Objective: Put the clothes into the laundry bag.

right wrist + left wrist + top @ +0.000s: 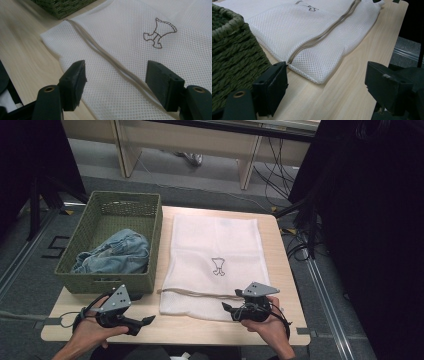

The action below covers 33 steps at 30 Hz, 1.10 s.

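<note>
A white mesh laundry bag (215, 260) lies flat on the wooden table (200, 330), with a beige zipper (200, 293) running across its near end and a small outline emblem (218, 266) at its middle. My left gripper (145, 321) hovers near the table's front left, open, pointing at the bag's near left corner (317, 78) and the zipper's end (290, 62). My right gripper (226, 307) sits over the bag's near right part, open, its jaws straddling the zipper (117, 65) without touching it. The emblem (158, 33) lies beyond those jaws.
A green woven basket (150, 227) stands on the table's left side and holds crumpled blue jeans (117, 252). Its wall (234, 57) is close to my left gripper. Desk legs and cables lie on the floor beyond the table. Bare wood runs along the front edge.
</note>
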{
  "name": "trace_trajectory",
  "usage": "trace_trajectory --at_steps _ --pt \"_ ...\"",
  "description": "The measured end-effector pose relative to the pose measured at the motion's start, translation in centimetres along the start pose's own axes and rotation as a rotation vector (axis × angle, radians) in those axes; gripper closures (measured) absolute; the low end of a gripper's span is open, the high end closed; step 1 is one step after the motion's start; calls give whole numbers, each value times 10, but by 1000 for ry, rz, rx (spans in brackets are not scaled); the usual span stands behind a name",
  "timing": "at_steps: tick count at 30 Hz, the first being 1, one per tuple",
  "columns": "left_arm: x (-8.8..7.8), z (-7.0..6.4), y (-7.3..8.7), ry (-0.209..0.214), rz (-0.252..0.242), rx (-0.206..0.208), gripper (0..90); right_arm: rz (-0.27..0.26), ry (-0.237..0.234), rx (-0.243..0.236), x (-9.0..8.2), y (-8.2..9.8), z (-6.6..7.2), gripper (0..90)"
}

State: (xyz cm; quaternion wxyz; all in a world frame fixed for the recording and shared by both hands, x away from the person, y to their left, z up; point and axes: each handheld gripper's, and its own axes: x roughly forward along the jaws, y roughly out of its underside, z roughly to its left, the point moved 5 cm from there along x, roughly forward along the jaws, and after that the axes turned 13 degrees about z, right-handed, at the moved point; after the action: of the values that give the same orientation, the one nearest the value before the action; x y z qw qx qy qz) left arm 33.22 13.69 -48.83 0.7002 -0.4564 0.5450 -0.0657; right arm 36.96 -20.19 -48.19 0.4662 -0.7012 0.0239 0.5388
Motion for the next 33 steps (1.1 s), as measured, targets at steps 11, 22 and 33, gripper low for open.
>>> trace_trajectory --at_steps 11,22,33 --pt "0 -2 0 -1 -2 -31 177 21 16 13 1 1 -1 333" --pt "2 0 -2 -1 5 -18 179 39 36 8 2 3 -8 334" --pt "2 -1 -2 -10 12 -5 180 122 92 -54 16 -1 -26 356"
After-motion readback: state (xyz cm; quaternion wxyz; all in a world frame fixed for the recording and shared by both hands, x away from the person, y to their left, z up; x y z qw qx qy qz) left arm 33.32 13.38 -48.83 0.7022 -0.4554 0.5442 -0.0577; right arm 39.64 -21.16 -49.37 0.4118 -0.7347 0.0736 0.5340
